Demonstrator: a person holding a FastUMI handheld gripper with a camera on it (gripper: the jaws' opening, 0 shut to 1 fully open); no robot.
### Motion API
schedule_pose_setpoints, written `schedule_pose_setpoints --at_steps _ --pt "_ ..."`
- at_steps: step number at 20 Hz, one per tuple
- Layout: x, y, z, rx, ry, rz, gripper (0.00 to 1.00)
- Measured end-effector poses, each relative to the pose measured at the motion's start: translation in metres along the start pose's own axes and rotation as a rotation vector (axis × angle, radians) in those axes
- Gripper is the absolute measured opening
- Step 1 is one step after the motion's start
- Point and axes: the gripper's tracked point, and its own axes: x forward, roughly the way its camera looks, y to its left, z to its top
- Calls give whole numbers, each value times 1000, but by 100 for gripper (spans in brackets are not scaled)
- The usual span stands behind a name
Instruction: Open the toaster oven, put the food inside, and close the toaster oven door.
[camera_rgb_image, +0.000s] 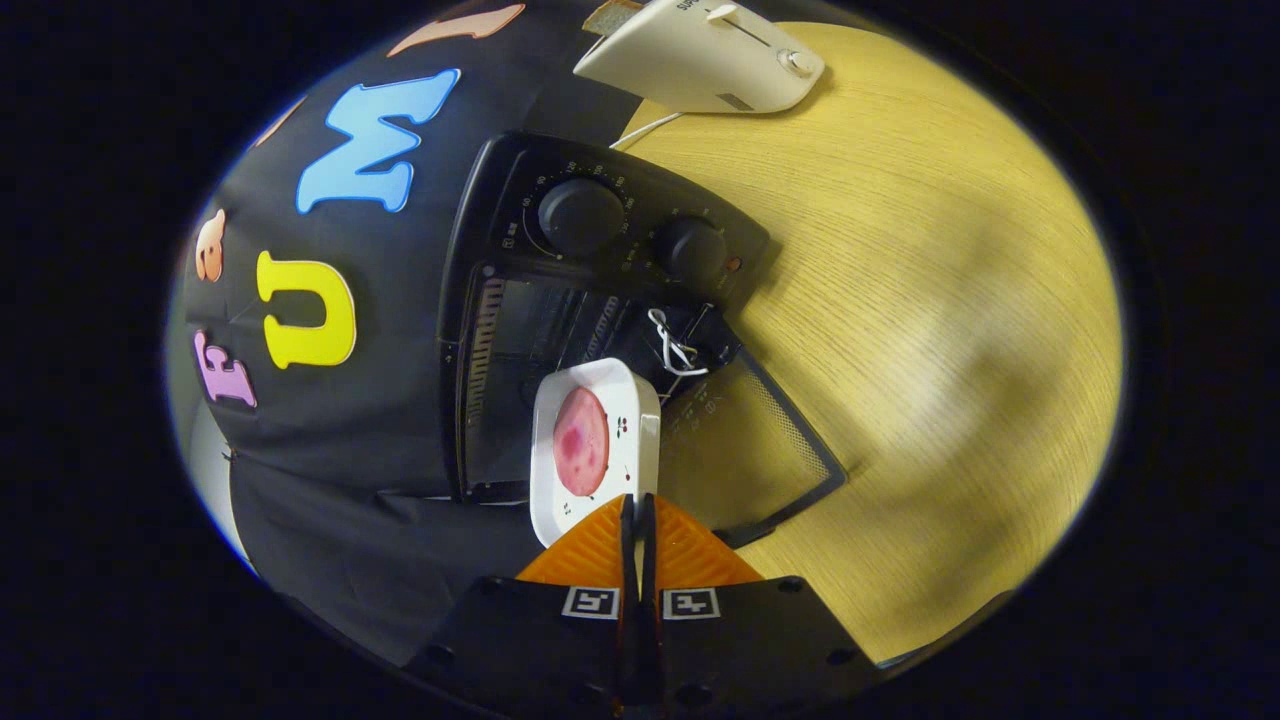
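My gripper (637, 503) is shut on the near rim of a white square plate (628, 400) that carries a round pink slice of food (581, 441). The plate is held just ahead of the fingers, in front of the open mouth of the black toaster oven (560, 270). The oven's glass door (750, 450) lies folded down flat on the wooden table, to the right of the plate. Two black knobs (581, 215) sit on the oven's control panel beyond the opening. The view is rolled, so the oven appears turned on its side.
A white appliance (705, 55) with a slider and a knob stands on the wooden table (930, 300) beyond the oven, its white cord running down toward the oven. The black booth cloth hangs to the left, behind the oven.
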Motion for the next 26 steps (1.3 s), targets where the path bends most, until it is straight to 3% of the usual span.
schedule_pose_setpoints --at_steps 18,26 --pt "82 31 43 191 -319 30 2" --pt "92 41 40 222 -336 51 7"
